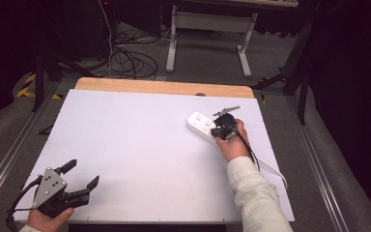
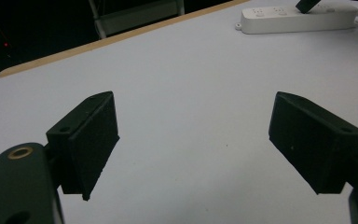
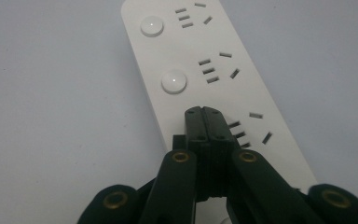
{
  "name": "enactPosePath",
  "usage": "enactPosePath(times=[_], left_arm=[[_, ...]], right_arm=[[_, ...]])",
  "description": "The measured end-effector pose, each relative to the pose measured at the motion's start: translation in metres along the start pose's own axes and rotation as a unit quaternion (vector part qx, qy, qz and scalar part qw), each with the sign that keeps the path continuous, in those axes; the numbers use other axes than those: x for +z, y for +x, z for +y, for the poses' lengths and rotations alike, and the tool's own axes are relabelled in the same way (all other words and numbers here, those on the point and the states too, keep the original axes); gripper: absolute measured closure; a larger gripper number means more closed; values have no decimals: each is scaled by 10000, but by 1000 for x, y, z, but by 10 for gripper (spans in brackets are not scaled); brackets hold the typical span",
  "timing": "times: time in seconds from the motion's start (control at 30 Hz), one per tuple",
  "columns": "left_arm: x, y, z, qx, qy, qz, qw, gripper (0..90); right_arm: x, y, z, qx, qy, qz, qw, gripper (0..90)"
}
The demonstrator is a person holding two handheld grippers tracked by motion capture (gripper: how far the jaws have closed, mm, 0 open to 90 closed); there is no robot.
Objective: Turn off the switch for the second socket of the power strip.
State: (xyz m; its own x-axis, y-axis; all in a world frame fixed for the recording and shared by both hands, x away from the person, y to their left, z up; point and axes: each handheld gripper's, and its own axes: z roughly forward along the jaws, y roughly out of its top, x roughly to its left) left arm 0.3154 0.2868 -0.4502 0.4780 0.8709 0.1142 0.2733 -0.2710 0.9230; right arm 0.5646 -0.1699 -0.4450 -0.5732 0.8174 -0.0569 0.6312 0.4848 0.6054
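A white power strip [image 1: 199,123] lies on the right part of the white tabletop [image 1: 140,145], and its white cord [image 1: 272,169] runs toward the near right edge. In the right gripper view the power strip [image 3: 242,88] shows round buttons [image 3: 174,81] beside its sockets. My right gripper [image 3: 203,112] is shut with nothing between the jaws, and its tips are down on the strip in line with the buttons, hiding what lies under them. From above, the right gripper [image 1: 221,129] sits on the strip's near half. My left gripper [image 1: 83,174] hovers open at the near left corner, its jaws wide [image 2: 193,135] over bare table.
A wooden strip [image 1: 164,87] borders the table's far edge. Metal rails [image 1: 319,169] run along both sides. Beyond the table, loose cables [image 1: 130,63] and a white desk frame [image 1: 207,29] stand on the floor. From the left gripper view, the power strip [image 2: 298,17] lies far off.
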Motion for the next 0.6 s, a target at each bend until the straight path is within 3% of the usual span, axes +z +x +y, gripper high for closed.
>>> enactPosePath(times=[0.47, 0.6], left_arm=[[0, 1, 0, -46, -2, 0, 10000, 164], [0, 1, 0, -26, 14, 7, 10000, 164]], right_arm=[[-6, -1, 0, -32, -53, 40, 10000, 900], [-15, 0, 0, -74, -351, 46, 9993, 900]])
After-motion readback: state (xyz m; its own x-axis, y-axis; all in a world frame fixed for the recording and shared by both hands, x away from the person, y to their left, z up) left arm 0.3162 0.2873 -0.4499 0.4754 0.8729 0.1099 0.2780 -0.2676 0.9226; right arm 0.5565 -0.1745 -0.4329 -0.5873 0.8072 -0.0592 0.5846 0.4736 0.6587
